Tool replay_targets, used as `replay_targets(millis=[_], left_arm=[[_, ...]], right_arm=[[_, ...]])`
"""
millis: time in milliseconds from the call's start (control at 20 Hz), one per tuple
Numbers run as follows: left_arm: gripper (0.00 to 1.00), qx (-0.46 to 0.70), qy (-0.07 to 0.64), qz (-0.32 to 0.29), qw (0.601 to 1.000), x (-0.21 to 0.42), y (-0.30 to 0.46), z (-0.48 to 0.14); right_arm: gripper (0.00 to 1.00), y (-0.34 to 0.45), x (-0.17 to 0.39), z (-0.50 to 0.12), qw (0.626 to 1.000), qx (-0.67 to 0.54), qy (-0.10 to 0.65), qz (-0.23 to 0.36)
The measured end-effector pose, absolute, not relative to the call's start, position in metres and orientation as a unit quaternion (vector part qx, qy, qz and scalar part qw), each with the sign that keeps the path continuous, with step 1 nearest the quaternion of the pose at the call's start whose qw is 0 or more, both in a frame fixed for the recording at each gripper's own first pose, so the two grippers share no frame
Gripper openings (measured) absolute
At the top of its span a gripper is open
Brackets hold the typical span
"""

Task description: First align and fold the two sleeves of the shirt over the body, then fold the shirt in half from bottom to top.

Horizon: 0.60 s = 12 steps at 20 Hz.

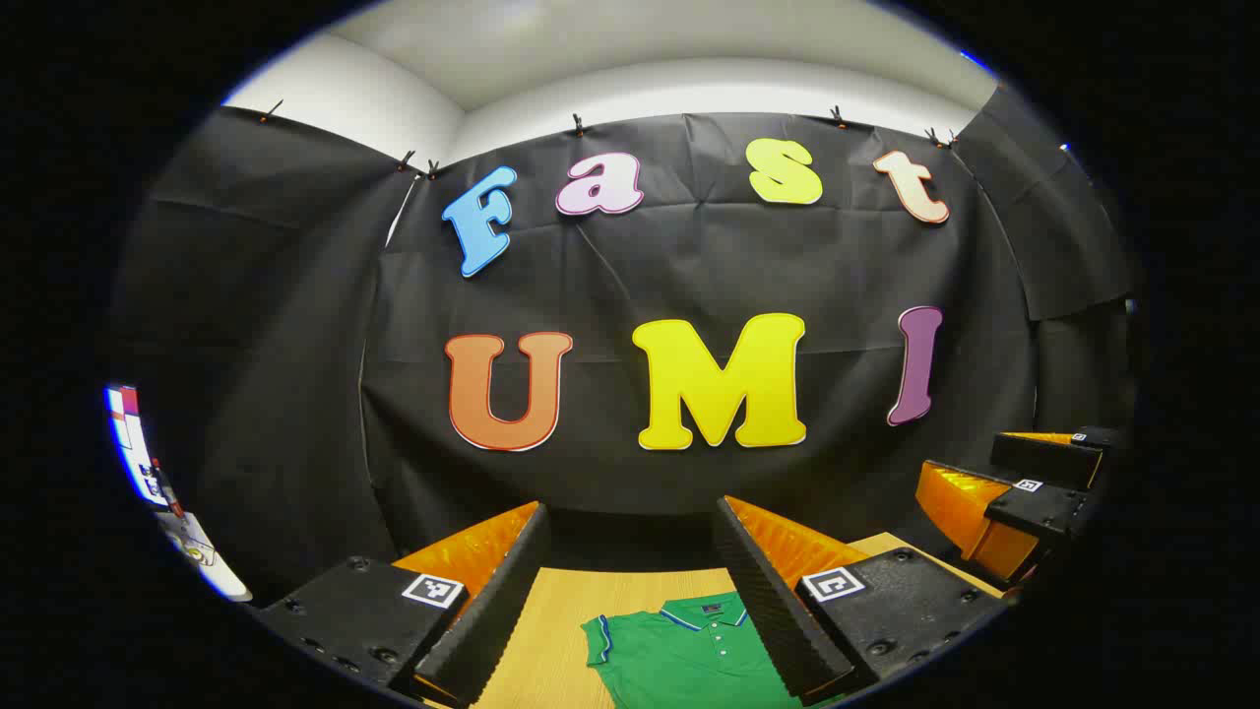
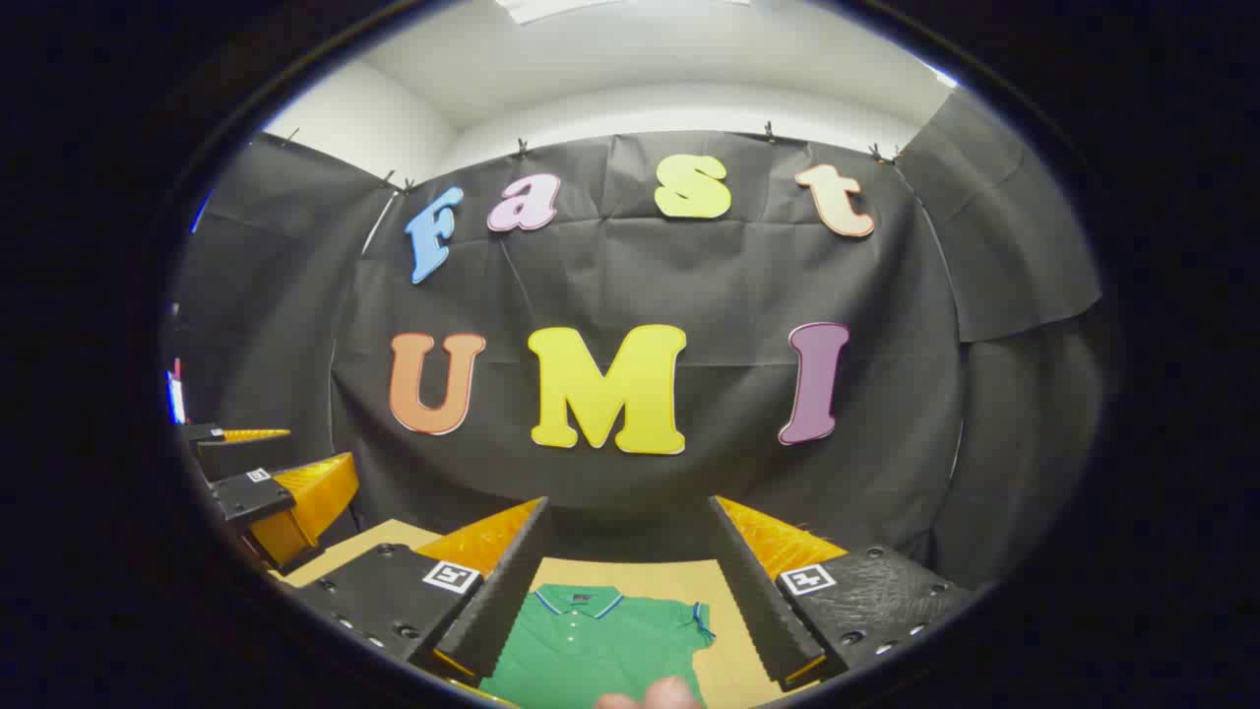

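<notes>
A green polo shirt (image 1: 689,650) lies flat on a wooden table (image 1: 551,630), collar toward the black cloth wall (image 1: 689,276), its blue-trimmed sleeves spread to either side and not yet folded. In the left gripper view the shirt's one sleeve (image 1: 598,638) rests near the table's bare middle; in the right gripper view the other sleeve (image 2: 695,622) lies just short of the table's open strip.

The left gripper (image 1: 630,581) hangs above the near edge of the shirt with its fingers spread wide, holding nothing. The right gripper (image 2: 625,576) is held the same way, spread apart and empty, above the shirt. Each gripper also appears at the edge of the other's view, off to the side. A fingertip (image 2: 655,695) shows at the bottom of the right gripper view.

The likely trouble ahead: both grippers sit high and centred on the body, well apart from the sleeves, so a hasty reach could pinch body cloth along with a sleeve, dragging the shirt askew and spoiling the alignment.
</notes>
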State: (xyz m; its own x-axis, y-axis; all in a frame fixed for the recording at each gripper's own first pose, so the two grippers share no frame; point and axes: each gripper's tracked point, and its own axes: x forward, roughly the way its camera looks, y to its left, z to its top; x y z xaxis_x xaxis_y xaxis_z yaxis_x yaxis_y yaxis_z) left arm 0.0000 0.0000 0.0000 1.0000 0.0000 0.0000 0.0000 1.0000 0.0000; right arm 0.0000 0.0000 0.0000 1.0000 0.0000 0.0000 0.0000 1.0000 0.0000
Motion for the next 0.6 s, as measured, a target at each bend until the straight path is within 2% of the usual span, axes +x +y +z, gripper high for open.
replay_targets(millis=[600], left_arm=[[1.0,0.0,0.013,0.0,1.0,0.0058,-0.003,-0.0045]], right_arm=[[0.96,-0.0032,0.0088,-0.0054,1.0,0.007,0.01,0.004]])
